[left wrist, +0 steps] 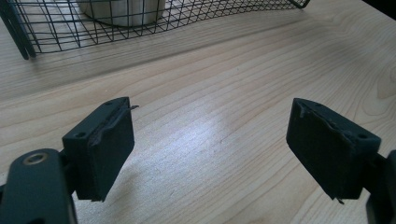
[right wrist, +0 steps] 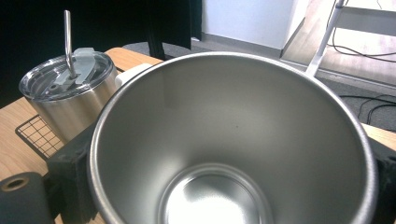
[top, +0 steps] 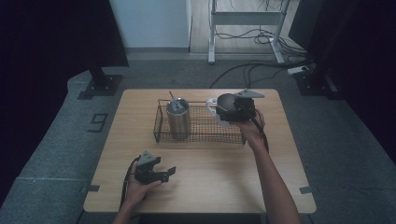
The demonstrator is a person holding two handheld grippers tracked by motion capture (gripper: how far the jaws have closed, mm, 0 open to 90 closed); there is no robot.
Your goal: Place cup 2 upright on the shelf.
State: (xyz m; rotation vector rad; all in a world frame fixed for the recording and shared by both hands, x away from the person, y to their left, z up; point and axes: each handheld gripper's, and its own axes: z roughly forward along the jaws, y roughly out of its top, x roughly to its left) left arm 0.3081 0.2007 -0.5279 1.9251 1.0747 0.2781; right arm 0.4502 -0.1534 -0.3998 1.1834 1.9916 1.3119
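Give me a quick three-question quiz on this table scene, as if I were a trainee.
1. True or false: the lidded cup with a straw stands inside the wire basket.
2. Which one holds the open steel cup? A: left gripper. B: right gripper.
3. Fill in: between the left gripper's jaws there is ____.
Key: 1 true. 2 B. 3 nothing; they stand apart over the bare table.
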